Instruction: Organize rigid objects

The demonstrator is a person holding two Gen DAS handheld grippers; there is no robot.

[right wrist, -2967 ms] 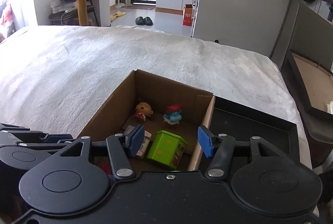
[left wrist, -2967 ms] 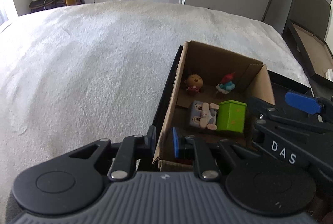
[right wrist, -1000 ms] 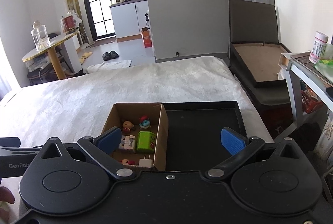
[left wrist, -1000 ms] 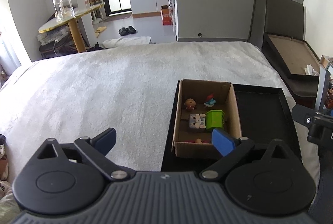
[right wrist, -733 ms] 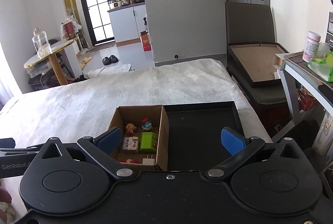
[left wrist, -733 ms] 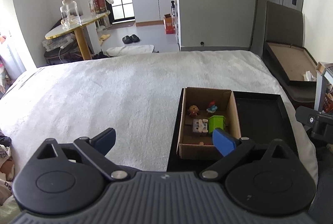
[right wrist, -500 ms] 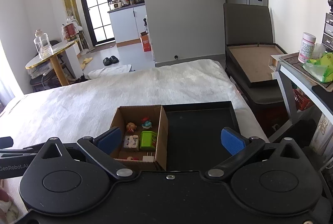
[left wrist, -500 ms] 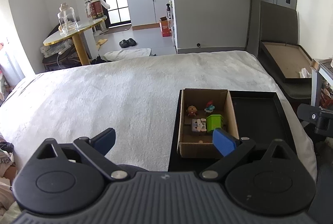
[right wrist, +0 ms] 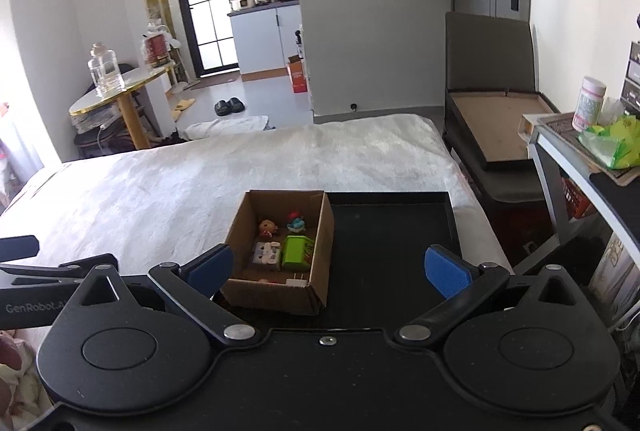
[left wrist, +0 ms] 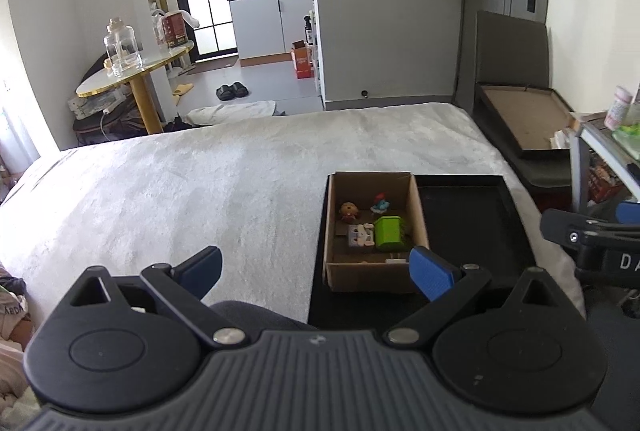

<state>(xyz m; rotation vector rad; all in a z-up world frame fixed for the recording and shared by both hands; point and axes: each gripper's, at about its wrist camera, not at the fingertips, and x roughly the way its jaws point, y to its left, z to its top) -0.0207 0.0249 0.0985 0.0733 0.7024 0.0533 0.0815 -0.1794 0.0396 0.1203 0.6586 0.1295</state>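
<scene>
We hold the left tool [left wrist: 316,271] and the right tool [right wrist: 327,271] spread wide with nothing between their pads, both well above the bed [left wrist: 180,183]. The cardboard box [right wrist: 320,271] sits in the left part of the black tray [right wrist: 392,231], holding a green block [right wrist: 295,251] and small figurines [right wrist: 268,229].

White lettering "GenRobot.A", cut off by a black link, stood on the black arm of the left gripper [right wrist: 28,307] at the near left of the right wrist view. White letters "DA", running off the frame edge, stood on the black body of the right gripper [left wrist: 612,261] at the near right of the left wrist view. Labels on the far jars and cartons were too small to read.
</scene>
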